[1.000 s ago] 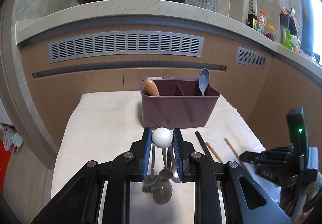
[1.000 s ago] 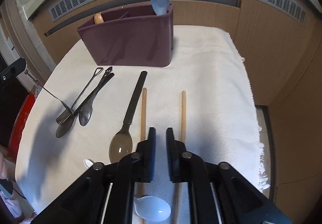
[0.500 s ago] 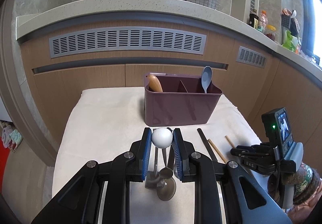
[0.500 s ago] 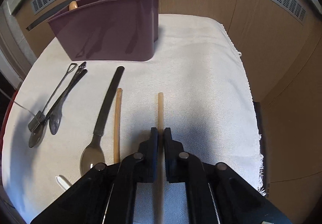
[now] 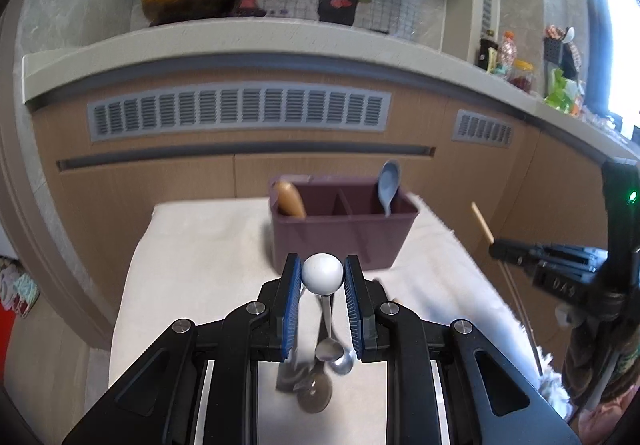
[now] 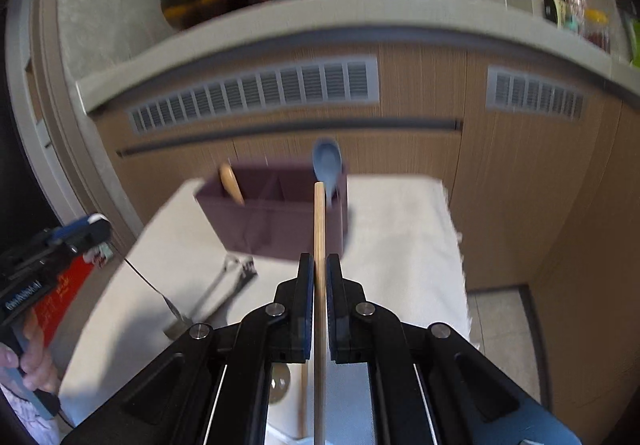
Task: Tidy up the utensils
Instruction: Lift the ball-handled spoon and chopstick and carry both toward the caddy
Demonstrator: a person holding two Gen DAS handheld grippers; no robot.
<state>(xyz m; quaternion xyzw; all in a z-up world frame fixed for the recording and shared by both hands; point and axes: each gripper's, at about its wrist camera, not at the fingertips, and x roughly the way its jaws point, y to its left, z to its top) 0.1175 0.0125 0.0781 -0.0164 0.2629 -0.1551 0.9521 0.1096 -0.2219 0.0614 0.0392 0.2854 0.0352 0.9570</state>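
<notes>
My left gripper (image 5: 322,265) is shut on the white ball end (image 5: 322,273) of a thin metal utensil, which hangs above the white cloth (image 5: 200,245). My right gripper (image 6: 319,259) is shut on a wooden chopstick (image 6: 319,221), held up off the cloth and pointing at the maroon caddy (image 6: 276,229). A blue spoon (image 6: 327,161) stands in the caddy's right compartment and a wooden handle (image 6: 231,183) in its left. In the left wrist view the right gripper (image 5: 496,247) shows at the right with the chopstick (image 5: 481,223) sticking up.
Several metal utensils (image 5: 328,357) lie on the cloth below my left gripper. A dark spoon (image 6: 280,385) and a second chopstick (image 6: 304,397) lie under my right gripper. Wooden cabinet fronts and a counter rise behind the caddy. The cloth's right edge drops off to the floor.
My right gripper shut on the chopstick, lifted it off the cloth and tilted up toward the caddy. My left gripper rose a little with the ball-ended utensil.
</notes>
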